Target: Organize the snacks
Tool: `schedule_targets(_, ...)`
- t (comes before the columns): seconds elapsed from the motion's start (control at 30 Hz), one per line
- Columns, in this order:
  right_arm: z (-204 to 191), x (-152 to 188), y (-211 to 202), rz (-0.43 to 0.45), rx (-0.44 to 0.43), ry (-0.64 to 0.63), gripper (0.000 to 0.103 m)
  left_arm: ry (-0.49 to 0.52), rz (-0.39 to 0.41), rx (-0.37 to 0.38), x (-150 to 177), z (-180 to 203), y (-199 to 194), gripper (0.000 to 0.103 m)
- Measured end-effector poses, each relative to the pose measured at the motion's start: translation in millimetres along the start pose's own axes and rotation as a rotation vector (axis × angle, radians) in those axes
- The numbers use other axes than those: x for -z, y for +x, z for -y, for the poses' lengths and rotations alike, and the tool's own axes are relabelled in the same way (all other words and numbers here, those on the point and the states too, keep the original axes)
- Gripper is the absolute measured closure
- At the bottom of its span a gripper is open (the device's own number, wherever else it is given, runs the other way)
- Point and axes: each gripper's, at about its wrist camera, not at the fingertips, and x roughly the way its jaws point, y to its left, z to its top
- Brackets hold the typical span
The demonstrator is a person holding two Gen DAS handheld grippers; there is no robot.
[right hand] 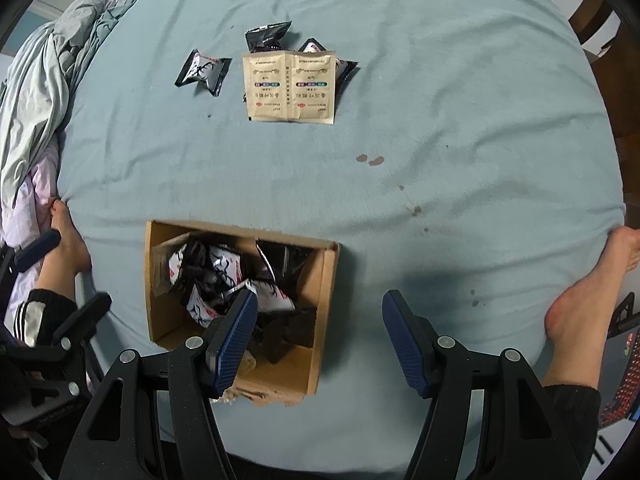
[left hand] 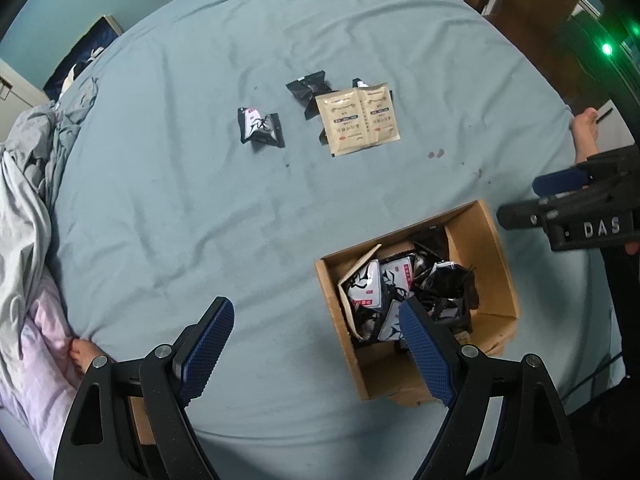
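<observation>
both tools hang empty above the bed, the left tool spread wide, the right tool a little narrower. most snacks already sit in the cardboard box; a black-and-white packet, a tan sachet pair and dark packets stay far out. a long reach may snag the flat sachet with the sheet, or tip the light box.

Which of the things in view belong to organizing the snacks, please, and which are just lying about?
Belongs to the job:
- box, part full of packets
- lone packet on the sheet
- beige sachets
- black packets under and behind the sachets

Just lying about:
- crumpled bedding
- sheet
- bare feet
</observation>
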Motion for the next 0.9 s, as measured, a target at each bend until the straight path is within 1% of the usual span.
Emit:
schedule_targets(0.13, 2.8, -9.7, 0.9, 0.02, -0.026, 0.023, 0.039, -0.012, -0.008, 0.0, -1.3, -3.4, 4.8, 0.017)
schedule_targets(0.23, 6.8, -19.2, -1.5, 0.057, -0.06, 0.04, 0.039, -0.029, -0.004, 0.005, -3.3, -8.2, 6.3, 0.017)
schedule_targets(0.4, 15.2, -42.7, 5.1, 0.105, -0.103, 0.073, 0.039, -0.072, -0.012, 0.035, -6.2, -22.0, 14.9, 0.017)
schedule_targets(0.5, 15.5, -55.0, 16.9, 0.121, -0.08, 0.093, 0.035, -0.106, -0.034, 0.054, -6.1, -32.4, 25.9, 0.017)
schedule_targets(0.67, 1.1, -79.8, 46.9, 0.131, -0.054, 0.098, 0.034, -0.162, -0.053, 0.062, -6.5, -44.7, 40.1, 0.017)
schedule_targets(0.77, -2.0, -96.6, 69.3, 0.135, -0.042, 0.113, 0.034, -0.171, -0.059, 0.062, -6.7, -46.2, 44.7, 0.017)
schedule_targets(0.83, -1.0, -107.2, 81.4, 0.147, -0.012, 0.145, 0.034, -0.171, -0.066, 0.069, -7.0, -45.7, 47.0, 0.017)
schedule_targets(0.9, -3.2, -117.0, 94.0, 0.147, -0.021, 0.144, 0.034, -0.171, -0.072, 0.088, -7.2, -44.2, 48.3, 0.017)
